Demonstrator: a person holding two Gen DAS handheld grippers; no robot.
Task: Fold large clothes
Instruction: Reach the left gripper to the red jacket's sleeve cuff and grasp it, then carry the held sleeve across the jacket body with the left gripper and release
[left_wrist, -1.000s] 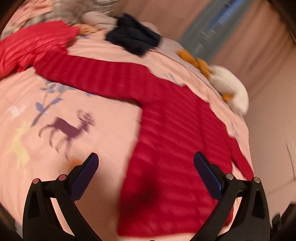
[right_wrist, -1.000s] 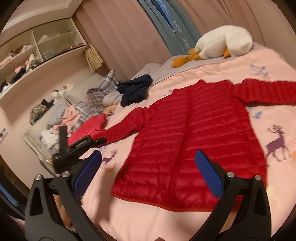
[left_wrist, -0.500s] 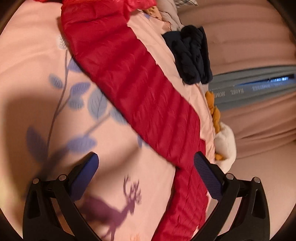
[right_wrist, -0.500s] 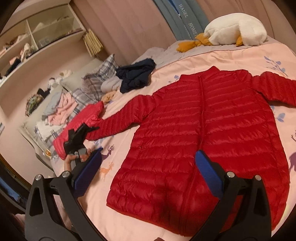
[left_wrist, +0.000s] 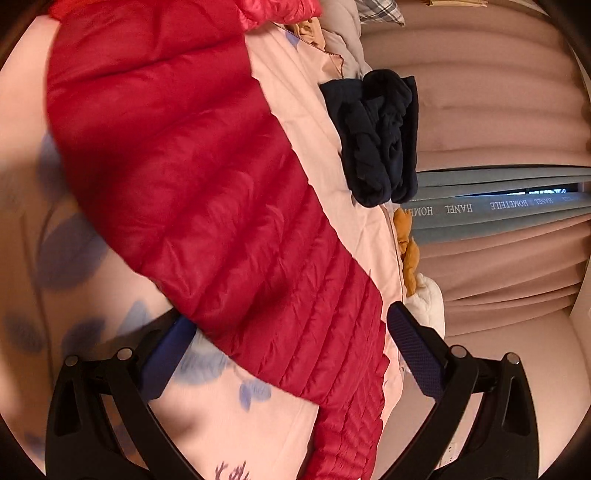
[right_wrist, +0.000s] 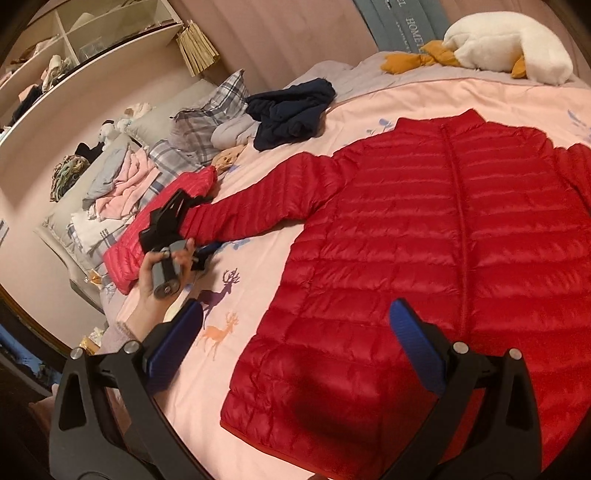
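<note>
Red puffer jacket (right_wrist: 436, 258) lies flat, front up, on the pink bedspread (right_wrist: 369, 107). Right-wrist view alone shows its whole body, plus the left gripper (right_wrist: 195, 225) at the cuff end of one sleeve, a hand (right_wrist: 162, 273) on its handle. Left-wrist view shows only that sleeve (left_wrist: 207, 192) close up, running between wide-open fingers, grip not closed. Right gripper (right_wrist: 295, 343) wide open, empty, above the jacket's hem. Navy garment (right_wrist: 291, 107) bundled beyond the jacket's shoulder.
</note>
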